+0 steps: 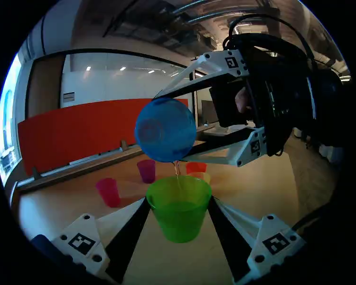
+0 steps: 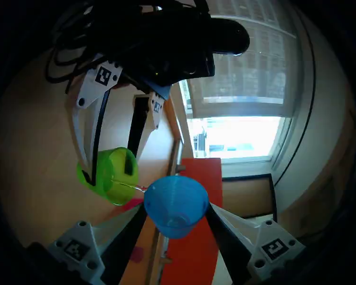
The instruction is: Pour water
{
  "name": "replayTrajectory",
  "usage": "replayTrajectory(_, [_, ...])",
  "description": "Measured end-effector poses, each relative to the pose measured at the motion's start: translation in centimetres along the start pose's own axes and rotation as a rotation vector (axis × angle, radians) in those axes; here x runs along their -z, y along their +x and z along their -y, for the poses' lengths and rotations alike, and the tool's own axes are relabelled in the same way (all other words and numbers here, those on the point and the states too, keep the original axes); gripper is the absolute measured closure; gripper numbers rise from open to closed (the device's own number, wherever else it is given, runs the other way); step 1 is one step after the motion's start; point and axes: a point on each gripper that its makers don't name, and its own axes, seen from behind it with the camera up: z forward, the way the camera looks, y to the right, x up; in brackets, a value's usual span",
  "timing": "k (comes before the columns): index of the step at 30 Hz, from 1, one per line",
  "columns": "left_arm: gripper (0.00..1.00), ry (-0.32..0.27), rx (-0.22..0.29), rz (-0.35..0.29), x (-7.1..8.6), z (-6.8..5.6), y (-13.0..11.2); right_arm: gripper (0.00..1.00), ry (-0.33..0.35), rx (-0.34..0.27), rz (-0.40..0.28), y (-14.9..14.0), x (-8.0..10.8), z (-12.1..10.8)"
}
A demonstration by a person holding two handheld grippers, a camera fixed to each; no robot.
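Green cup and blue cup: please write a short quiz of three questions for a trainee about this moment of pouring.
1. True or false: the blue cup is tilted above the green cup, and a thin stream of water falls into the green one.
2. In the left gripper view, what stands on the table beyond the green cup?
A. a pink cup and a purple cup
B. a kettle
C. a stack of plates
3. Fill in: the jaws of the left gripper are shut on the ____ cup.
Key: 1 true; 2 A; 3 green.
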Motion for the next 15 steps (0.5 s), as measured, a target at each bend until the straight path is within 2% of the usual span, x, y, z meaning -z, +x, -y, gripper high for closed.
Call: replayTrajectory(15, [0.14, 0.001, -0.003, -0.002, -0.05, 0.04, 0.15, 0.1, -0.011, 0.041, 0.007, 0.21, 0.09, -0.13])
